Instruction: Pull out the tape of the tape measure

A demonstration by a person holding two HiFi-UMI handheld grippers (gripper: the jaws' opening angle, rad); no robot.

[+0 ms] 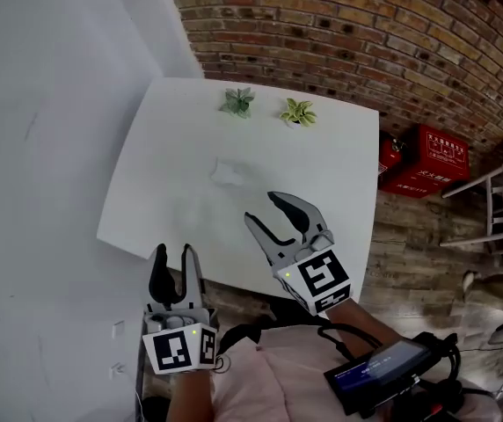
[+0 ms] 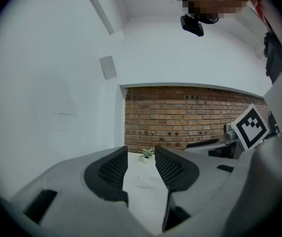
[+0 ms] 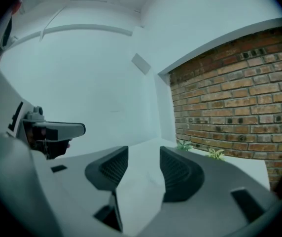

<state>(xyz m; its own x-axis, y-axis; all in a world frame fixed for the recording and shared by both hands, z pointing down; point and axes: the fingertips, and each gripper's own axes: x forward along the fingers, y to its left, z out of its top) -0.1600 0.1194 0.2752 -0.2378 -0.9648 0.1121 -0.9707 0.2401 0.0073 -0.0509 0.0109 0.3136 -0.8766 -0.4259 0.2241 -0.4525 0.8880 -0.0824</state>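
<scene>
A small pale thing, probably the tape measure (image 1: 229, 174), lay near the middle of the white surface (image 1: 168, 139), well short of the two plants (image 1: 237, 102) at the far edge. It was too faint to show its long axis or which way the tape end pointed. The right claw (image 1: 262, 207) hung over the near part of the surface, just short of the tape measure and a little to its right, jaws apart and empty. The left claw (image 1: 173, 251) sat further back, at the near edge, jaws narrowly apart and empty, with the tape measure in line between them. The right looked nearer, so the reach was forward and slightly left.
</scene>
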